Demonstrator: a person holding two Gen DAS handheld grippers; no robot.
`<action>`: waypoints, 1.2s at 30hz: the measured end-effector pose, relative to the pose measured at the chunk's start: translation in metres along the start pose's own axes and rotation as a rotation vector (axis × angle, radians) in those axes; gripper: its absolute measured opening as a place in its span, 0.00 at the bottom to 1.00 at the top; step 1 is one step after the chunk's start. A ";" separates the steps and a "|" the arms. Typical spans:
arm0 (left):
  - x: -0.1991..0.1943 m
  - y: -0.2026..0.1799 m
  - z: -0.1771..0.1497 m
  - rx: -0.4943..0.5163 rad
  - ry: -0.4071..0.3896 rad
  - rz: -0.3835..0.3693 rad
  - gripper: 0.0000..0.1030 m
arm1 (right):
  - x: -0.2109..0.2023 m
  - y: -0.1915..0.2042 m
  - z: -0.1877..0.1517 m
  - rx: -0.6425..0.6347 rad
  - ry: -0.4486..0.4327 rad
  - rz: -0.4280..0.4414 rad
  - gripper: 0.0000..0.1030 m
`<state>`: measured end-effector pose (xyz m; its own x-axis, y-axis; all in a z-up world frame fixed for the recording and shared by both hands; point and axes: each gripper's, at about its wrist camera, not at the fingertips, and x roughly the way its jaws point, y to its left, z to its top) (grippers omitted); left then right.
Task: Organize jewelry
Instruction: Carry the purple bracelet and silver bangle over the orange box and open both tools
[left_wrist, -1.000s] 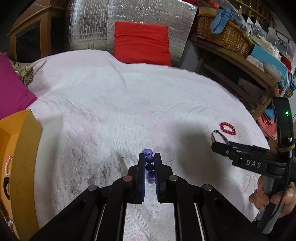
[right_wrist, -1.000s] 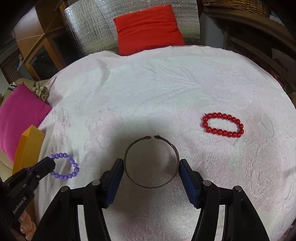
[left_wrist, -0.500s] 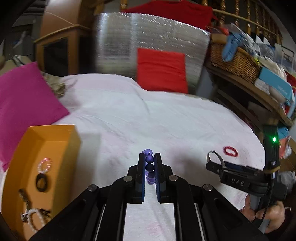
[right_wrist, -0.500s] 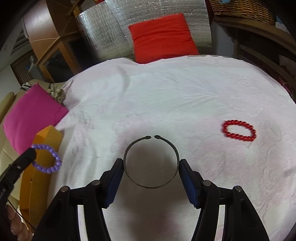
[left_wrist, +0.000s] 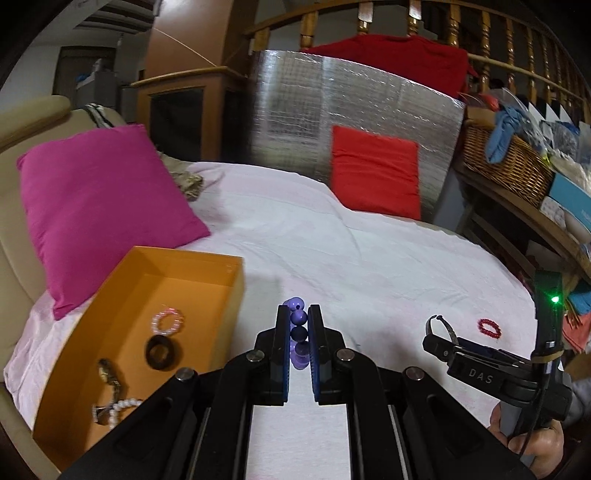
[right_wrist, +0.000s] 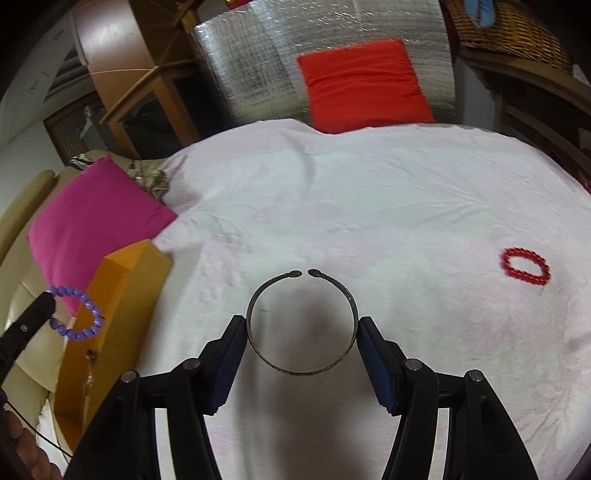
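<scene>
My left gripper (left_wrist: 298, 314) is shut on a purple bead bracelet (left_wrist: 297, 317), held above the white cover just right of the orange box (left_wrist: 236, 288). From the right wrist view the same purple bracelet (right_wrist: 79, 314) hangs over the box's near corner (right_wrist: 125, 280). My right gripper (right_wrist: 302, 326) is shut on a thin dark metal bangle (right_wrist: 255, 343), its pads pressing both sides; the bangle's gap faces away. A red bead bracelet (right_wrist: 526, 266) lies on the cover at the right. Inside the box lie a pink bead bracelet (left_wrist: 168, 321), a black ring (left_wrist: 162, 352) and a pearl strand (left_wrist: 118, 406).
A magenta cushion (left_wrist: 96, 206) leans behind the box. A red cushion (left_wrist: 373, 177) stands against a silver foil panel (left_wrist: 354, 110) at the far side. A wooden shelf with a wicker basket (left_wrist: 506, 162) runs along the right. A person's hand (left_wrist: 532, 443) holds the right gripper's handle.
Both grippers have moved left and up with their bracelets. The orange box has come fully into the left wrist view, and the red bracelet has slid away to the right.
</scene>
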<state>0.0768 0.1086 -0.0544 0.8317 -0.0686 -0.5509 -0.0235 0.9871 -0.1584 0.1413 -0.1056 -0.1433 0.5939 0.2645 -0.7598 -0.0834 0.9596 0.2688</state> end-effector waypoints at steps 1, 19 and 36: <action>-0.002 0.005 0.000 -0.007 -0.006 0.009 0.09 | -0.001 0.007 0.001 -0.006 -0.005 0.011 0.62; -0.004 0.147 -0.009 -0.195 -0.015 0.280 0.09 | 0.034 0.170 0.024 -0.253 -0.001 0.305 0.62; 0.056 0.185 -0.028 -0.288 0.193 0.359 0.09 | 0.139 0.249 0.034 -0.251 0.236 0.257 0.62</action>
<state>0.1038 0.2832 -0.1377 0.6260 0.2157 -0.7494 -0.4643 0.8752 -0.1359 0.2301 0.1671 -0.1615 0.3315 0.4848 -0.8094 -0.4141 0.8456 0.3369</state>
